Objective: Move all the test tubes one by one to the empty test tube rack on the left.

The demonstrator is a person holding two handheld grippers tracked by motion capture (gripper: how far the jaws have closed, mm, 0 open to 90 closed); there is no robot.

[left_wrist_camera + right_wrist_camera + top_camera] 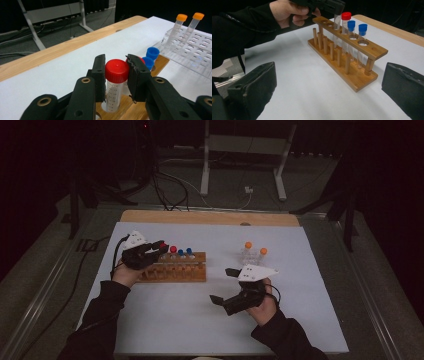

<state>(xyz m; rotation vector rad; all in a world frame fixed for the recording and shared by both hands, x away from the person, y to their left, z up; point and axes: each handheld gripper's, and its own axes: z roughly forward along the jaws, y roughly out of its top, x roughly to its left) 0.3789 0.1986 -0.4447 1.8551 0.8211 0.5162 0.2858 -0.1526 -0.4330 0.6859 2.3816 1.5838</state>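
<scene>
While the left gripper (117, 75) clamps the red-capped tube (115, 85) just under its cap, the tube's lower end sits in a hole of the wooden rack (352, 53), near the table's left edge. Another red-capped tube (345, 22) and two blue-capped tubes (357, 32) stand in the holes beyond. Toward the near edge, the right gripper (224, 286) hovers with jaws wide and empty. Two orange-capped tubes (186, 25) stand in a clear rack (190, 47) toward the right edge.

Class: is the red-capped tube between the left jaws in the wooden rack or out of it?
In: the red-capped tube stands in a hole of the wooden rack.
</scene>
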